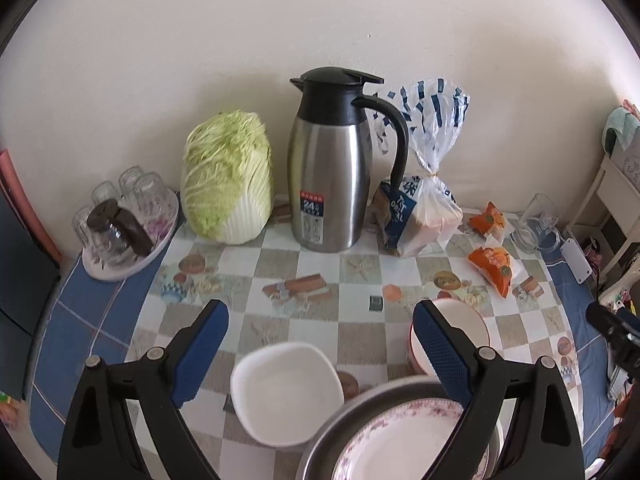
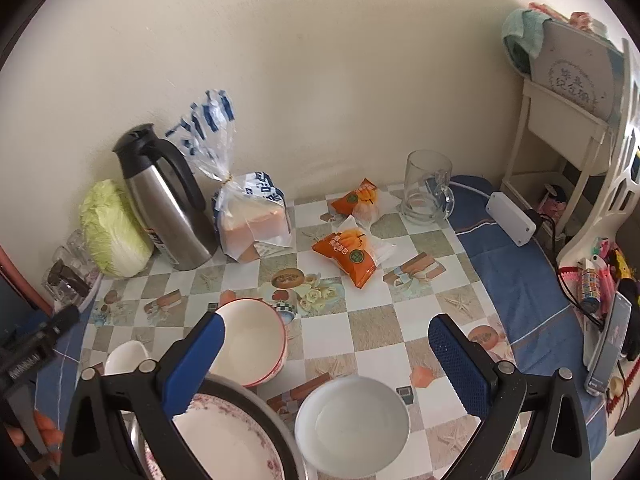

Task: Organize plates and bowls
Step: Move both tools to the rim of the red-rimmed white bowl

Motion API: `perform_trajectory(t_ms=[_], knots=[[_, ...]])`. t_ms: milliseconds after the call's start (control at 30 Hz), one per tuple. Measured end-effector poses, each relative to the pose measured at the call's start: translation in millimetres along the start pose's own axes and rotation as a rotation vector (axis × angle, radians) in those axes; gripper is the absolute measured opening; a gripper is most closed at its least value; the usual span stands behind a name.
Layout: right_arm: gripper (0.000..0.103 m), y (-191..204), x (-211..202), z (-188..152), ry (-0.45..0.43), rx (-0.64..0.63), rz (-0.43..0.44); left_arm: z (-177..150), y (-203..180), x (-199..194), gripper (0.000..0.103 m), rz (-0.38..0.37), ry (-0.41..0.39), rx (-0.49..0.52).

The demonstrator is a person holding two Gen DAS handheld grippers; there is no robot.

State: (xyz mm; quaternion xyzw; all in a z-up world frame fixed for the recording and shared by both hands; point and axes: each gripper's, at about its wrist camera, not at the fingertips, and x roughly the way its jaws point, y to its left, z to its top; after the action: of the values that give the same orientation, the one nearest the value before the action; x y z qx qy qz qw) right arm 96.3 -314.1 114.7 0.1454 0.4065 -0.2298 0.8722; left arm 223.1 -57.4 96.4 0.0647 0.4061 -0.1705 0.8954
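My left gripper (image 1: 320,307) is open above the table, with nothing between its blue fingers. Just below it stands a white squarish bowl (image 1: 286,394), which also shows as the squarish bowl (image 2: 126,356) in the right wrist view. A floral plate (image 1: 400,452) lies in a metal basin (image 1: 360,404) at the front. Behind the right finger stands a red-rimmed bowl (image 1: 464,316). My right gripper (image 2: 326,321) is open and empty too. Below it sits a round white bowl (image 2: 352,424). The red-rimmed bowl (image 2: 250,340) looks nested on another, beside the floral plate (image 2: 224,444).
Along the wall stand a cabbage (image 1: 228,176), a steel thermos jug (image 1: 332,168), a bread bag (image 1: 424,208) and a tray of glasses (image 1: 128,220). Orange snack packs (image 2: 352,256), a glass mug (image 2: 428,188) and a white power strip (image 2: 512,218) lie further right.
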Motion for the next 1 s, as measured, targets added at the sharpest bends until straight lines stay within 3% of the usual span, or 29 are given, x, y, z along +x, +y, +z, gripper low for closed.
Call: perform_trajectory(t_ms=[367, 500, 833, 1000], knots=[[0.103, 10, 47, 17, 0.074, -0.04, 0.003, 45, -9, 29, 0.094, 0.02, 0.046, 0.006], [0.103, 18, 64, 21, 0.097, -0.067, 0.012, 52, -21, 37, 0.094, 0.045, 0.022, 0.022], [0.103, 29, 117, -9, 0.225, -0.105, 0.009, 17, -62, 95, 0.094, -0.017, 0.168, 0.063], [0.103, 34, 131, -20, 0.255, -0.121, 0.022, 2, -66, 117, 0.093, -0.063, 0.234, 0.03]])
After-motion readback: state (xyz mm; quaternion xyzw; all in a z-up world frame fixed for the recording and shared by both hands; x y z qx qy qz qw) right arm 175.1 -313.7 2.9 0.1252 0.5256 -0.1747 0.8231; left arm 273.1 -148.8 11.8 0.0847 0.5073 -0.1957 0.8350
